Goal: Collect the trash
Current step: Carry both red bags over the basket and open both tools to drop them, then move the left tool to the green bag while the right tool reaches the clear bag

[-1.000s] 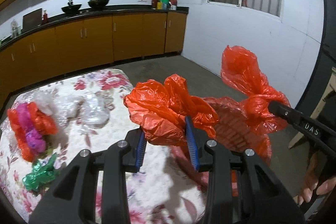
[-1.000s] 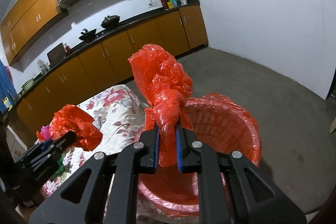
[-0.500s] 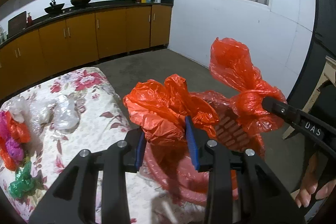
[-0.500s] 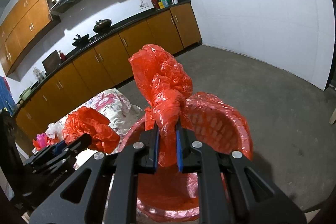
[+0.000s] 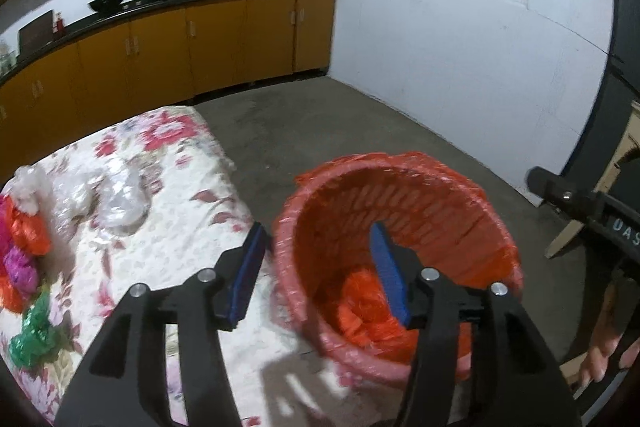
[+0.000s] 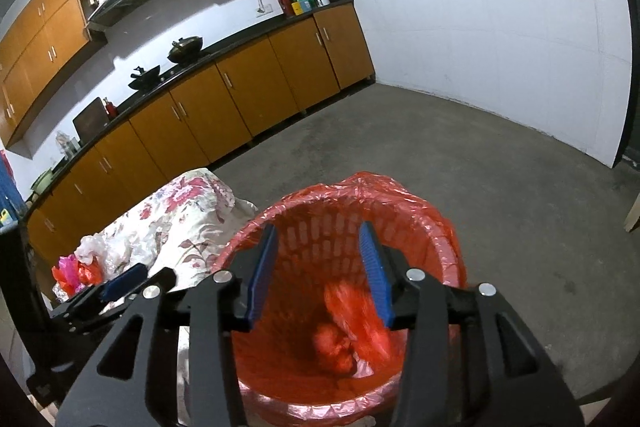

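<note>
A red trash basket (image 5: pixel 492 211) lined with a red bag stands on the floor beside the floral-covered table (image 5: pixel 168 187); it also shows in the right wrist view (image 6: pixel 440 227). Red crumpled bags (image 5: pixel 360 303) lie inside it, blurred in the right wrist view (image 6: pixel 348 327). My left gripper (image 5: pixel 320 275) is open and empty over the basket's near rim. My right gripper (image 6: pixel 320 271) is open and empty above the basket. More trash lies at the table's left: red and pink bags (image 5: pixel 20 251), a green bag (image 5: pixel 32 331), clear plastic (image 5: pixel 116 195).
Yellow-brown kitchen cabinets (image 5: pixel 192 47) with a dark counter run along the back wall. A white wall (image 5: pixel 460 67) stands to the right. Bare concrete floor (image 6: pixel 500 179) surrounds the basket. A wooden piece (image 5: pixel 568 231) stands at the far right.
Both grippers have opened and let go of their red bags, which dropped into the basket. Both grippers now sit over the basket.
</note>
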The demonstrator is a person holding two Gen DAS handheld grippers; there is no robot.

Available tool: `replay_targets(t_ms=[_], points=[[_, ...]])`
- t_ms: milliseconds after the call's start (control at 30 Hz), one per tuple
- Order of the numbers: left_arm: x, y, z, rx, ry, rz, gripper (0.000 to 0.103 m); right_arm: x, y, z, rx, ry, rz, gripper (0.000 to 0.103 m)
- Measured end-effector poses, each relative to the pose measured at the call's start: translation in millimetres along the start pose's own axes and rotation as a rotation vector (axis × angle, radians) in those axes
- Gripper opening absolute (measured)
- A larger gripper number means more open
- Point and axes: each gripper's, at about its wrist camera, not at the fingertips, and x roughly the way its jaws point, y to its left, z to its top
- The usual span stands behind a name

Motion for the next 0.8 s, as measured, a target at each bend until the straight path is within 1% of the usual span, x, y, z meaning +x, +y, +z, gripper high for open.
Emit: replay_targets(t_ms=[133,300,667,800], points=[[-8,18,-6,-0.018,-0.007,0.06,0.061,-3,6,1,-0.036,-0.011,-0.008,0.044],[-24,41,-15,-0.034,-0.015,0.142,0.064,-6,21,1,-0.083,-0.022,-0.006,0.044],[-57,114,-35,-0.147,-0.016,0.291,0.066,-6,67,-2,-0.17,-0.015,0.054,0.044],[-68,135,-44,-0.163,-0.018,0.346,0.066,-2,83,-6,-0.192,0.001,0.079,0.044]])
